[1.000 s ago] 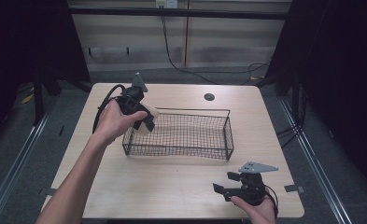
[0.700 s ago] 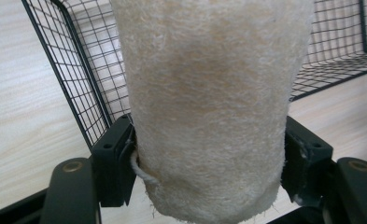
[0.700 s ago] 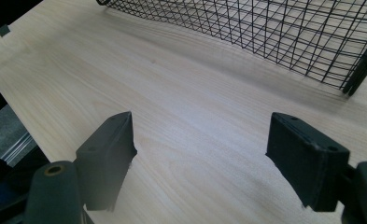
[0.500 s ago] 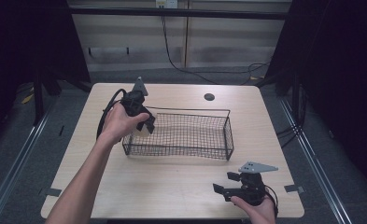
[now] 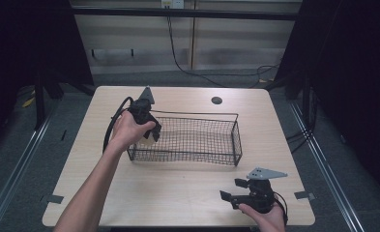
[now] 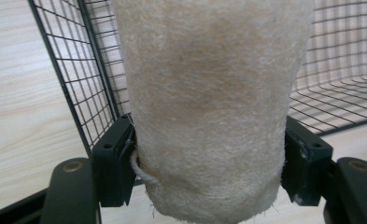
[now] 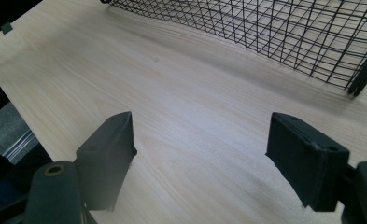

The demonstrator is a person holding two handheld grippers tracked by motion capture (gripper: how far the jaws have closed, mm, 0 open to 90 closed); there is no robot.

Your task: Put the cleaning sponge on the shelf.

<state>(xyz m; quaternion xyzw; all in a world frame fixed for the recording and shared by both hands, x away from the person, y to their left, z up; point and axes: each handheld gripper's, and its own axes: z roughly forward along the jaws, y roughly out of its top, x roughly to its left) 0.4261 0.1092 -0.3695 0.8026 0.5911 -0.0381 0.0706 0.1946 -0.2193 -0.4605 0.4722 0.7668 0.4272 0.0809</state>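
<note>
At the left end of the black wire-mesh basket (image 5: 190,137), the person's left hand (image 5: 128,131) holds the left gripper (image 5: 149,133), tipped down over the basket's left end wall. Its jaws are clamped on a pale cream, rough-fibred loofah-like roll (image 6: 207,102). In the high view that roll is just a small light patch (image 5: 148,140) under the hand, right at the basket's left end; I cannot tell whether it touches the wire. The left gripper view, by contrast, shows the coarse weave up close, a loose string at the roll's lower left, and the mesh wall (image 6: 85,79) directly behind and beside it, standing in the roll's way.

The basket sits mid-desk on the light wooden desk (image 5: 187,193), with a small dark round grommet (image 5: 216,100) beyond it.

At the near right corner, the right gripper (image 5: 231,195) rests low in the right hand (image 5: 265,217), jaws spread wide with nothing between them. The right gripper view shows bare wood grain between them and the basket's corner (image 7: 358,79) ahead.
</note>
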